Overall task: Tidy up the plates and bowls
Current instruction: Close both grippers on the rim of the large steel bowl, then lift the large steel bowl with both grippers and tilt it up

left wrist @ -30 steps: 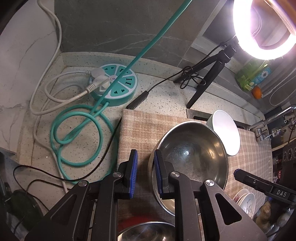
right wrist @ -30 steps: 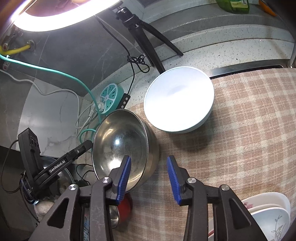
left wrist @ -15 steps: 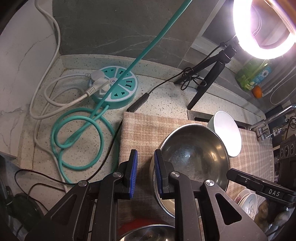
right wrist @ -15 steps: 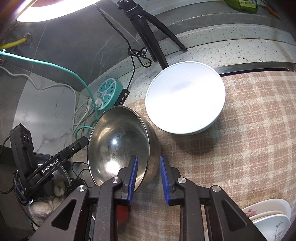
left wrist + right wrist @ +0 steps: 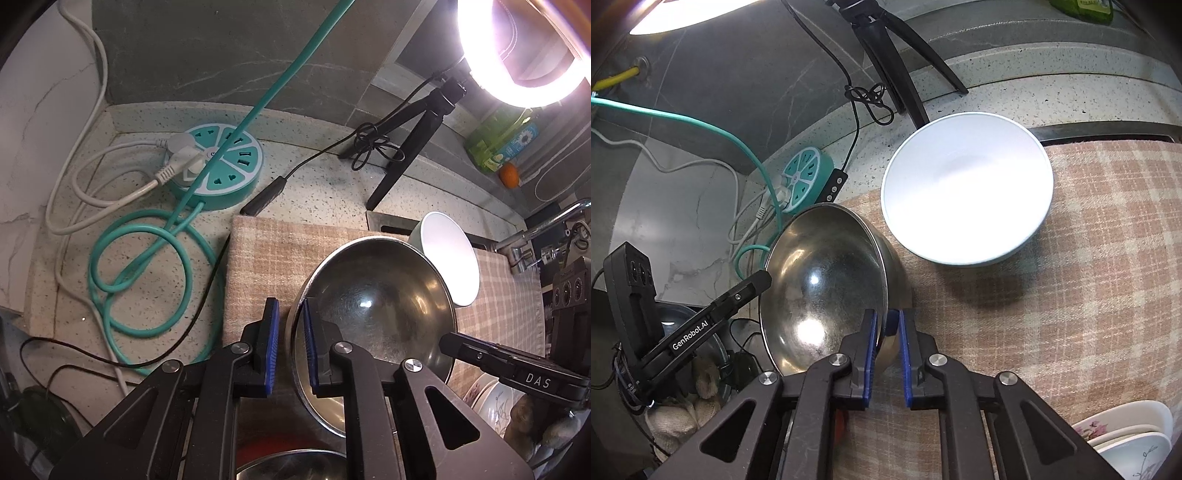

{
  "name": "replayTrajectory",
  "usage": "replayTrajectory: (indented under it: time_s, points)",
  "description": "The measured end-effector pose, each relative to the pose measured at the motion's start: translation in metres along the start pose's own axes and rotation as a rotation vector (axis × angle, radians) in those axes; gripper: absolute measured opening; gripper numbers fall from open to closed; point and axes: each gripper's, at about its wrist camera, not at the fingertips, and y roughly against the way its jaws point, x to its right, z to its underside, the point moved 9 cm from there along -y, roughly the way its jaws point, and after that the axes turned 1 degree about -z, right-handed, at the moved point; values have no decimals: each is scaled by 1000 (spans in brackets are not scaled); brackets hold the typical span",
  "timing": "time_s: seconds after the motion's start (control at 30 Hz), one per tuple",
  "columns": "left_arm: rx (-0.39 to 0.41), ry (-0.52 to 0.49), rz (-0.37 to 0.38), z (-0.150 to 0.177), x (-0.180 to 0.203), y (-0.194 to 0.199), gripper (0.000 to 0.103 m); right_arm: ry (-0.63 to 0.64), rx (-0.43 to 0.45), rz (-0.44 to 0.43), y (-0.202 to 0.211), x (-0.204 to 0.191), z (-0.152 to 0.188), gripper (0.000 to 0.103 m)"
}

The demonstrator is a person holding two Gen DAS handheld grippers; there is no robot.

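A: Where's the steel bowl point(image 5: 376, 306)?

B: On the near left corner of the checked cloth point(image 5: 1071, 280), tilted, its rim caught from two sides. The left gripper point(image 5: 290, 343) has its blue pads clamped on the rim's left edge, one pad inside the bowl and one outside. The right gripper point(image 5: 886, 354) has just been closing, and its pads now pinch the opposite edge of the same rim.

A: And the white bowl point(image 5: 967, 192)?

B: Just beyond the steel one, on the cloth's far side, close to it; I cannot tell whether they touch. The right wrist view looks straight into its hollow; the left wrist view catches it only edge-on.

A: What does each view add?

B: The left shows a second steel bowl point(image 5: 295, 465) under the gripper, the coiled teal cable point(image 5: 140, 266), the round teal power strip point(image 5: 218, 170), the tripod point(image 5: 410, 147) under the ring light point(image 5: 517, 55), and a faucet point(image 5: 543, 229) at the right. The right shows floral plates point(image 5: 1126, 439) stacked at the cloth's near right corner, and the left gripper's black body from the side.
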Motion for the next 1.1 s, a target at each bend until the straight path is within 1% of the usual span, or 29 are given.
replayTrajectory:
  time_s: [0.1,0.43,0.63,1.1]
  points:
    - [-3,-3,4,0,2,-1,8,6,0,4,-1,0,0,11]
    - [0,2,-3,1,5,1,8,14,-7,9,0,-1,3,11]
    - [-2,18,12,3,3,4,8,13,-13,5,4,-1,6,11]
    - [17,5,15,4,20,16,8,1,-5,1,18,4,9,11]
